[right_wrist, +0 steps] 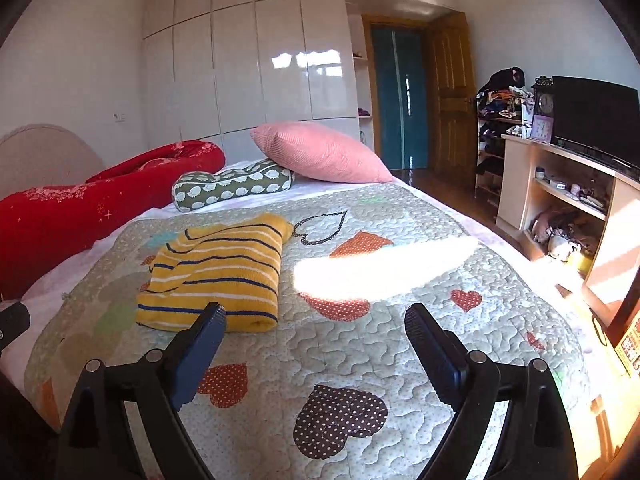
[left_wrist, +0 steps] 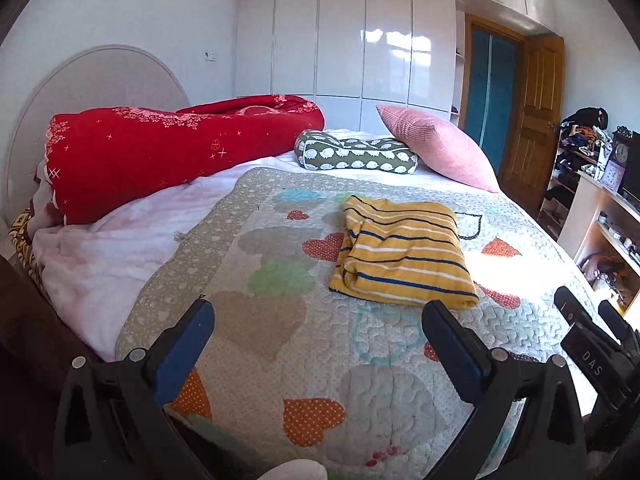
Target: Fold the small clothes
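One folded yellow striped garment point(left_wrist: 404, 252) lies on one heart-patterned quilt point(left_wrist: 280, 360). Behind it are one rolled red duvet point(left_wrist: 160, 148) and two pillows, a pink pillow point(left_wrist: 436, 148) and a green sheep-print pillow point(left_wrist: 356, 156). Two grippers show, the left gripper point(left_wrist: 318, 322) and the right gripper point(right_wrist: 316, 326), and two clocks point(right_wrist: 545, 104) stand beside one television point(right_wrist: 596, 114).

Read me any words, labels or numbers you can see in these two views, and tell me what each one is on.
"DAS": white letters on the right claw's black body, seen from the left wrist.
Clock dial: too small to read.
Red-and-yellow label at the right edge: blurred, unreadable.
Nothing else readable.
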`<action>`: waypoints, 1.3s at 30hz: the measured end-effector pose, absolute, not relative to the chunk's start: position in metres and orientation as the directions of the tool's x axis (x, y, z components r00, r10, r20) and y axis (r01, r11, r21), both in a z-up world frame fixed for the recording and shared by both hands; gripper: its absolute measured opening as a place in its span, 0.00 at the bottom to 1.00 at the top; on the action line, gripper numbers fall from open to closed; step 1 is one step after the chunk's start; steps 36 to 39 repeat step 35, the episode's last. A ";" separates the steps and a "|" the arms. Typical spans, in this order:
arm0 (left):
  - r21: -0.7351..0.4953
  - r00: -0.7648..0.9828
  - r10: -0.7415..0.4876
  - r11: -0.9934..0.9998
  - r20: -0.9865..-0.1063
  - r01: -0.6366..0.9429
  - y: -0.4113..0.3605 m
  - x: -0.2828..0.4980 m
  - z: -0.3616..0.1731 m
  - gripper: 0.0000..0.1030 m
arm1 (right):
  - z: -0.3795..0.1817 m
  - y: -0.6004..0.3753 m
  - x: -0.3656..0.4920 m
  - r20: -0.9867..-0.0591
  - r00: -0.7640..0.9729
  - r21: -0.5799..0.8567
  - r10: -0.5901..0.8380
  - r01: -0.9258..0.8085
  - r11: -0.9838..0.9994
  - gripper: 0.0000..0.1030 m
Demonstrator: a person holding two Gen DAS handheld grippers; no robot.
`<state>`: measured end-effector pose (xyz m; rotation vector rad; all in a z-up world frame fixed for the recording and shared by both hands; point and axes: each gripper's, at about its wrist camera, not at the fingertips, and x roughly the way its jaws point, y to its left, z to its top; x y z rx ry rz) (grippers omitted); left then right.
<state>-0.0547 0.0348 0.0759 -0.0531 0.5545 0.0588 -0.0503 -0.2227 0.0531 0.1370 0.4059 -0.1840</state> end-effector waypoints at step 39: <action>-0.006 0.704 0.014 1.000 -0.710 -0.025 0.025 -0.033 -0.006 1.00 | -0.037 -0.167 -0.017 -0.668 0.729 -0.079 -0.146 0.126 0.989 0.99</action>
